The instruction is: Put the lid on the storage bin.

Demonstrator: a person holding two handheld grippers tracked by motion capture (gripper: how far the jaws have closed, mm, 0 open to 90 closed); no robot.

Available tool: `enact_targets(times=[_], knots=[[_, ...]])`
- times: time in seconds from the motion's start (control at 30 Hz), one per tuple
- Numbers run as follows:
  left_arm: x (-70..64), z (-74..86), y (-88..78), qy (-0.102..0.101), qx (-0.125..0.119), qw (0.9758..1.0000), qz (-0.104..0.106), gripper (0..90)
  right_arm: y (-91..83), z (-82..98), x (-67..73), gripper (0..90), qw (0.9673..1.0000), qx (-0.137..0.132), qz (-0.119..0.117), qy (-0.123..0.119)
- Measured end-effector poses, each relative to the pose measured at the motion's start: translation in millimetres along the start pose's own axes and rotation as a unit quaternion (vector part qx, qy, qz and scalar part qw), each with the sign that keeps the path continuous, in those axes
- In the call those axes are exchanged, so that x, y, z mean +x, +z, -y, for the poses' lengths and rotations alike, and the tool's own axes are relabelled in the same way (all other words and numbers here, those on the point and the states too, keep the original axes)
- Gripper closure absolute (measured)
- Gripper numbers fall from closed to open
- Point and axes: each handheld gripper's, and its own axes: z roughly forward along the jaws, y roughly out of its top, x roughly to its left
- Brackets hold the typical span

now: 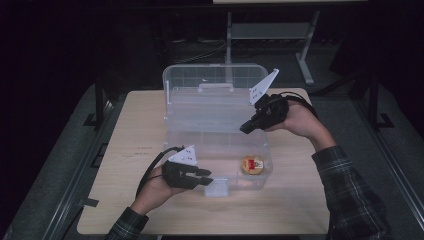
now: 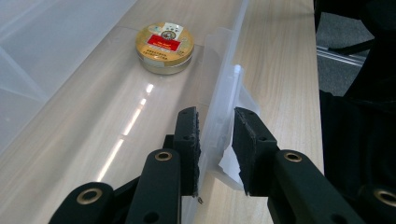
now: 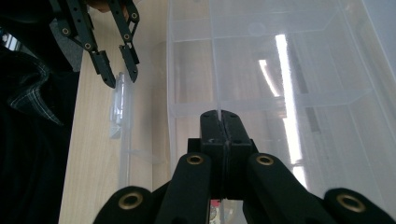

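Closest to me, my left gripper [image 1: 204, 176] sits at the front wall of the clear box [image 1: 175, 145]. In the left gripper view its jaws stand on both sides of the front latch [image 2: 227, 116]. The pads look like they touch the plastic, but I cannot tell how hard they squeeze. I think this hand is keeping the box from sliding.

A little farther in, the round gold tin [image 1: 253, 165] lies flat on the box floor, near the front right corner. It has a red label on top. Nothing touches it.

Farther back, my right gripper [image 1: 245, 128] is up by the open lid [image 1: 210, 80]. In the right gripper view its jaws are pressed together, and a thin clear wall [image 3: 215, 56] of the lid runs right into them. So I think it pinches that thin wall, with the lid standing up. Behind it all is the wooden table [image 1: 140, 115] and then the dark room.

What could go wrong? The plastic is thin and slippery. If I pull the lid down too fast, the thin wall could slip out and the lid could drop with a bang. If my left gripper lets go, the whole box could slide or tip, and the tin would roll around. The left jaws could also get caught when the lid comes down on the latch.
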Motion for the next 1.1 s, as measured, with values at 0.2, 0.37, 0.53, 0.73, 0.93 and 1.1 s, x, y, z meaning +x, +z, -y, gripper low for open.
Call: enact_targets(times=[0.2,0.37,0.53,0.73,0.93,1.1], knots=[[0.0,0.0,0.1,-0.001,-0.001,1.0,0.001,71.4,1.1,1.1,3.6,89.7,1.0,0.0,-0.003,0.0],[0.1,0.0,0.0,0.0,0.0,1.0,0.001,71.4,1.5,1.0,6.2,89.7,1.0,0.003,-0.001,-0.002],[-0.2,0.1,0.3,-0.003,-0.002,1.0,0.002,71.4,2.3,2.9,8.9,89.7,1.0,0.001,-0.003,-0.003],[0.1,0.1,0.3,-0.003,-0.002,1.0,0.002,71.4,4.1,5.0,13.5,89.7,0.9999,0.002,-0.008,-0.007],[0.0,0.1,0.3,-0.003,-0.002,1.0,0.003,71.4,5.2,6.4,16.9,89.7,0.9999,0.001,-0.007,-0.011],[0.1,0.1,0.3,-0.003,-0.002,1.0,0.003,71.4,6.1,6.6,19.5,89.7,0.9999,0.005,-0.007,-0.013]])
